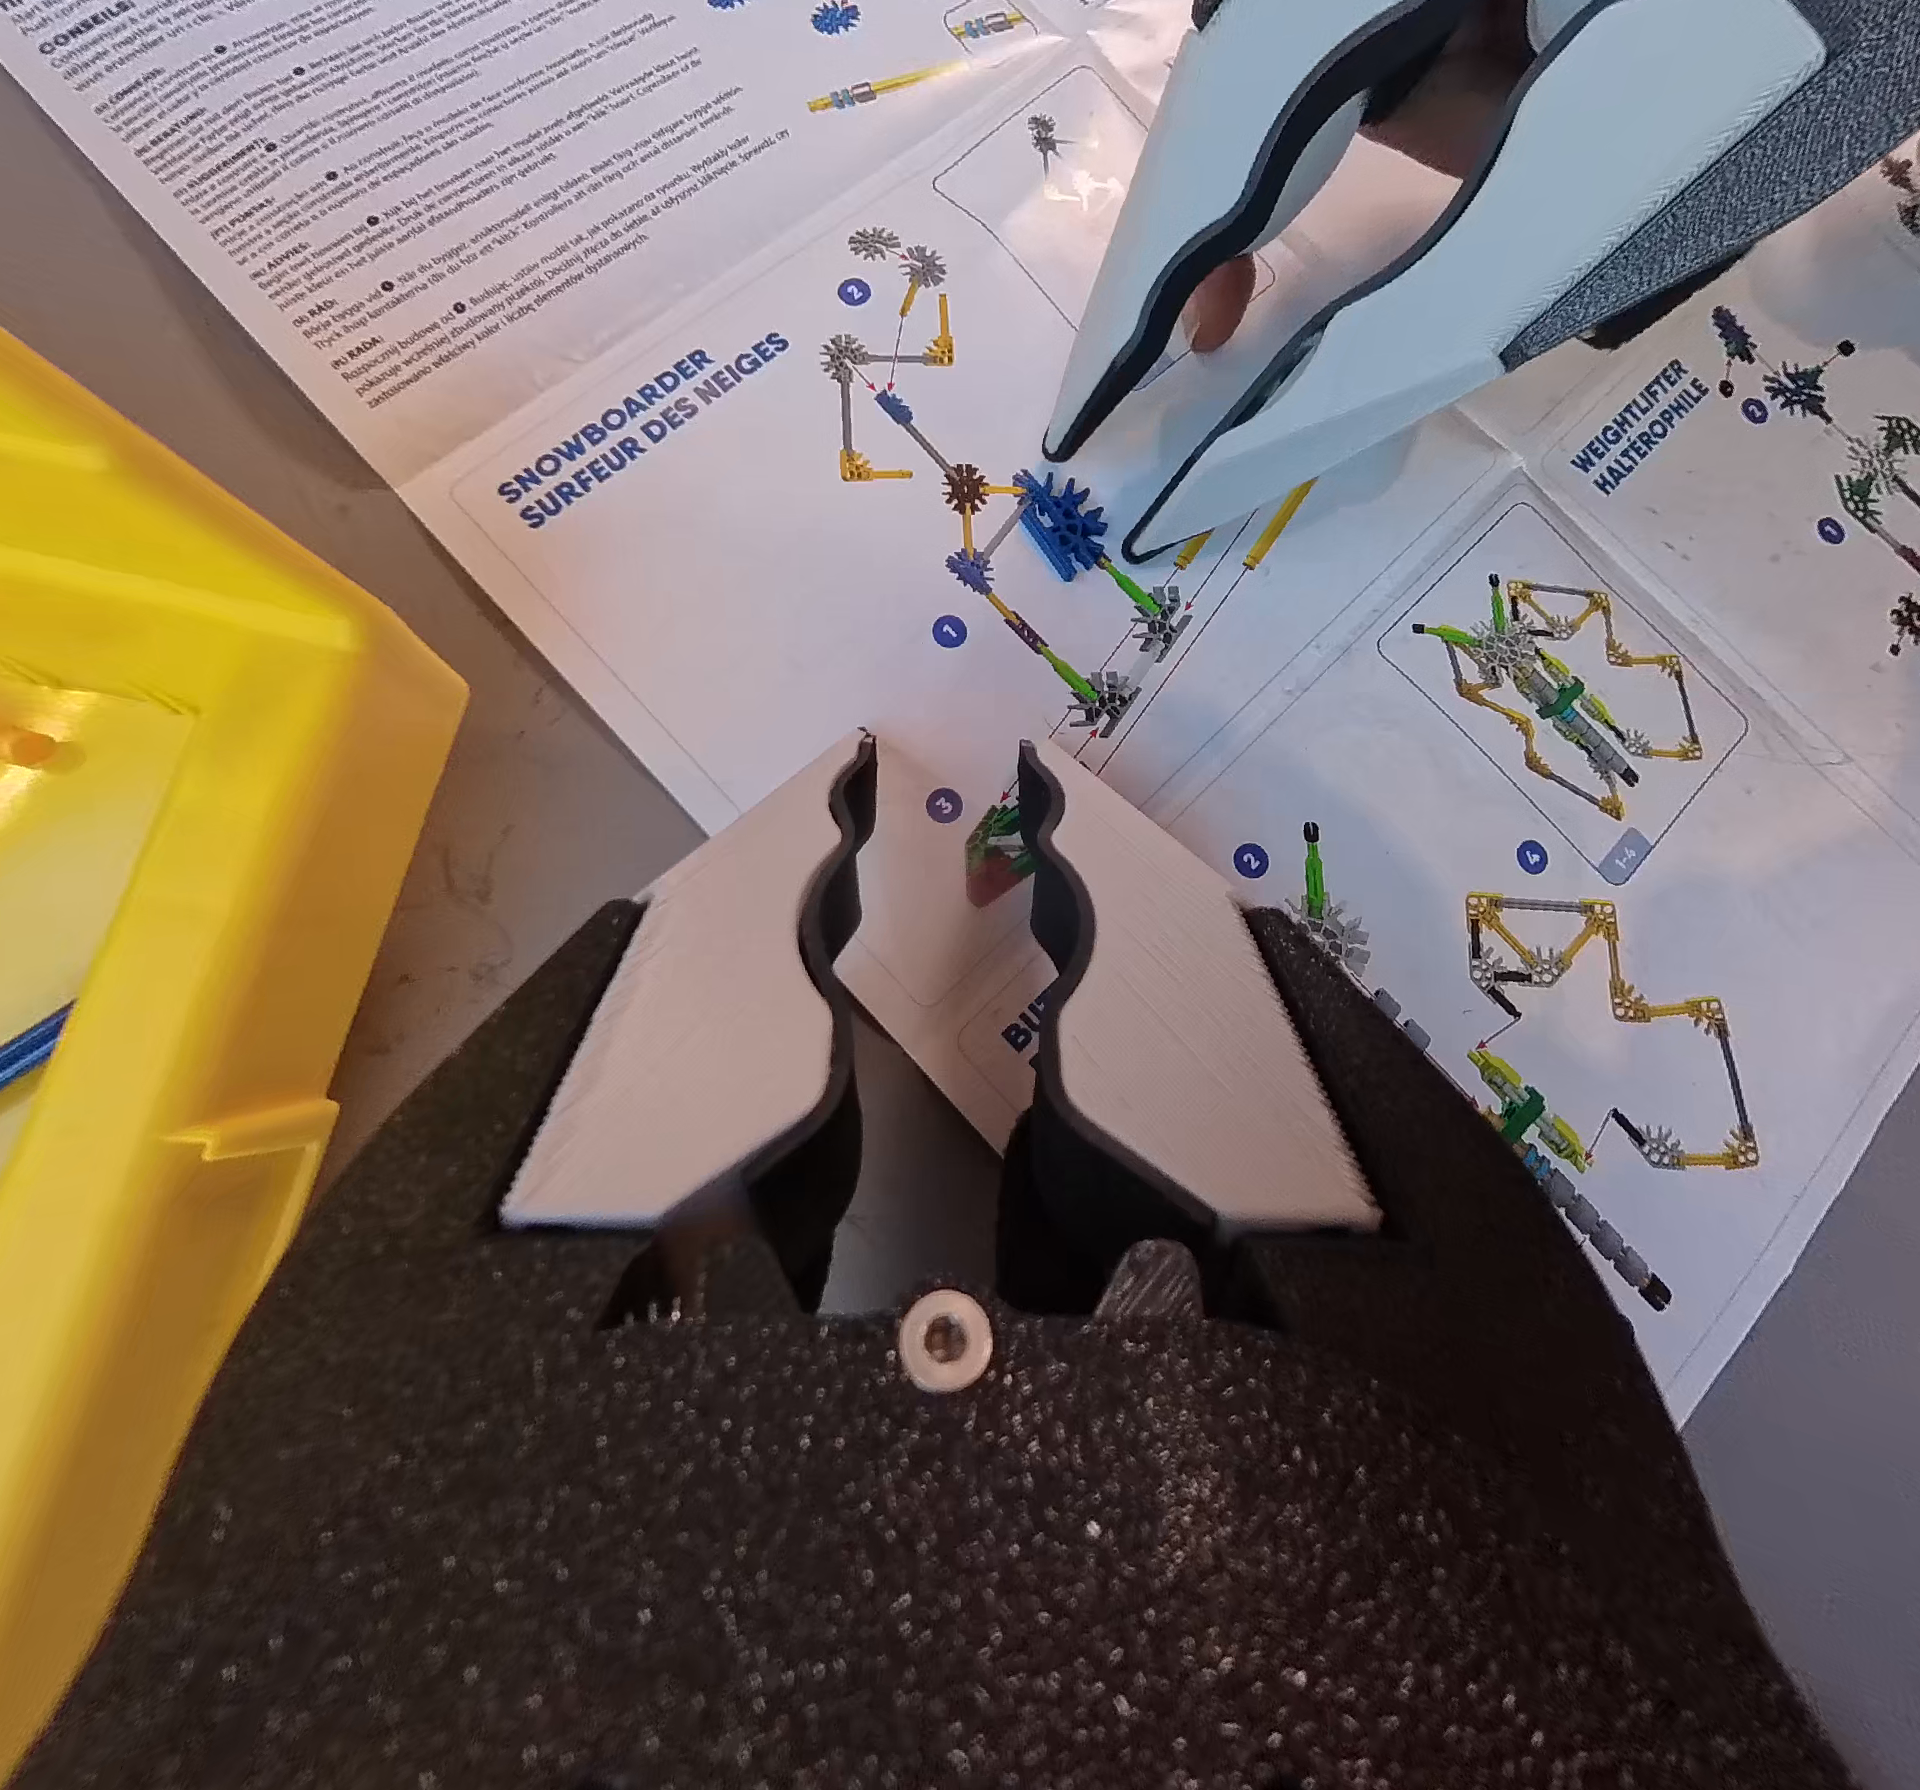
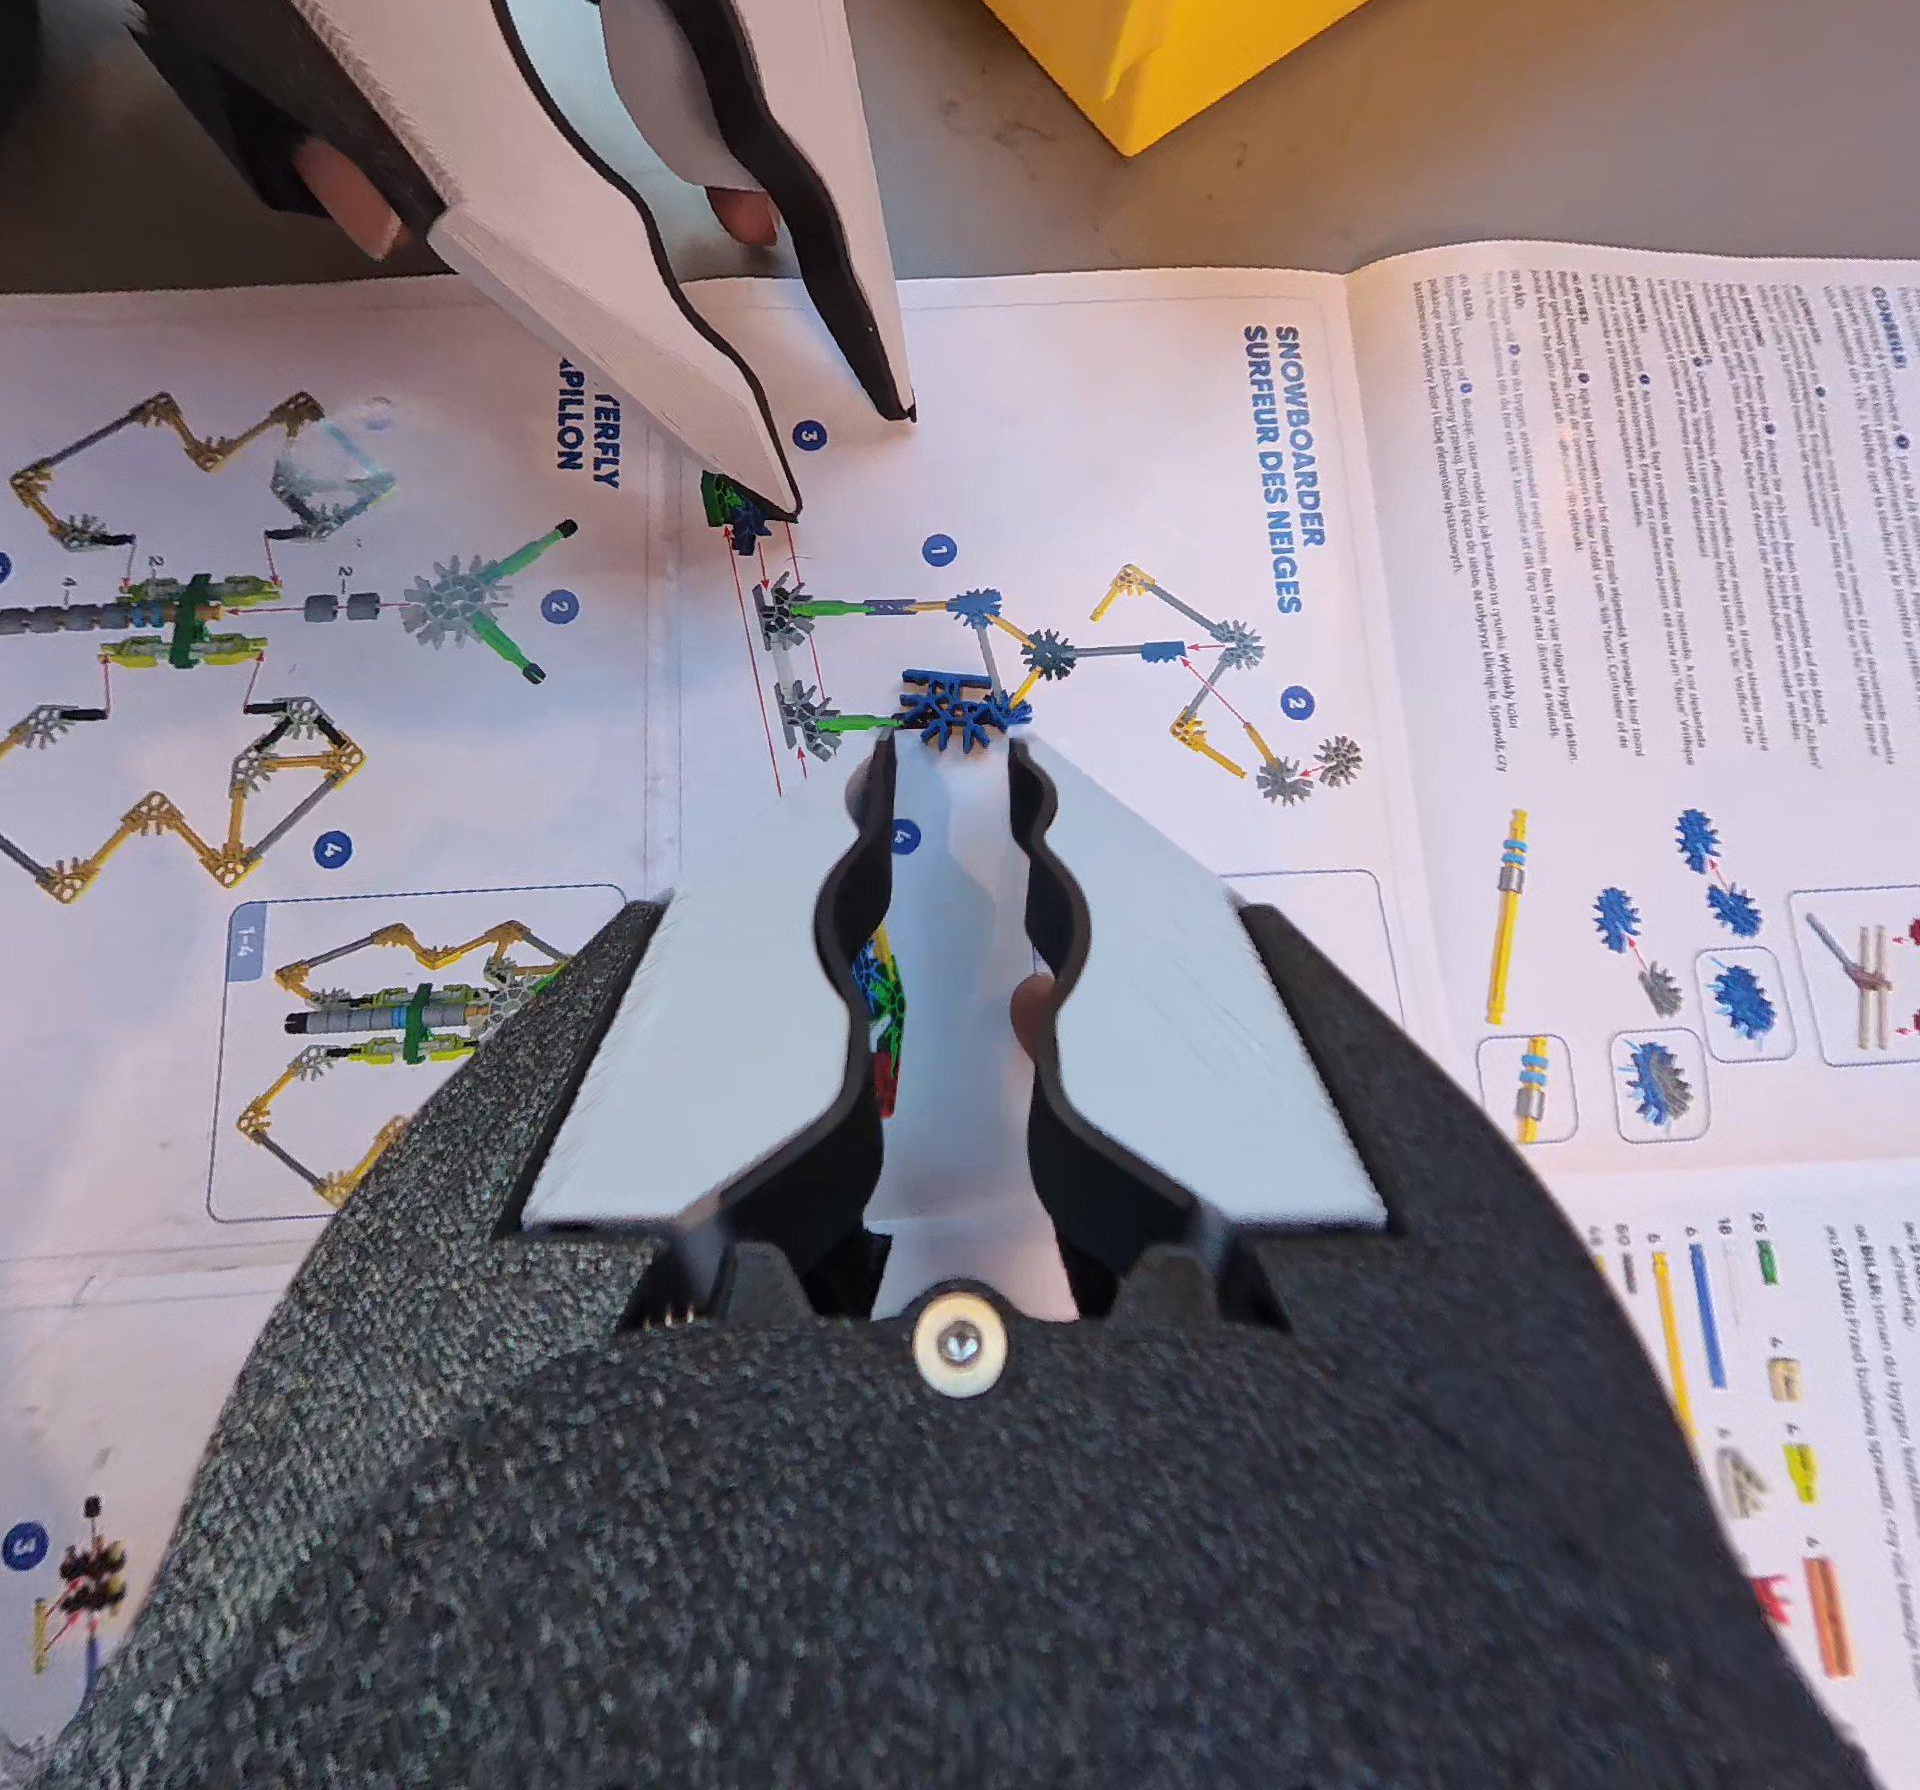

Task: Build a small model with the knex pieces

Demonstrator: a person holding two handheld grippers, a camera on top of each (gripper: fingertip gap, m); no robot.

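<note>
Right wrist view: a blue connector (image 2: 961, 706) is seen lying on the sheet (image 2: 1122, 452) at 12 o'clock, just past the parted right gripper (image 2: 951, 753). It is judged light, stiff and best pinched across its rim. The left gripper (image 2: 852, 462) is also parted, empty.

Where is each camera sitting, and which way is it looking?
Left wrist view: sits on the left claw, looking down along its open fingers at the instruction sheet; the yellow bin is to its left, and the right claw comes in from the top.
Right wrist view: sits on the right claw, looking down the opposite way at the sheet; a fingertip peeks between its fingers.
Both views show the blue connector piece by the right claw's tips, the sheet, the bin and both claws.
</note>
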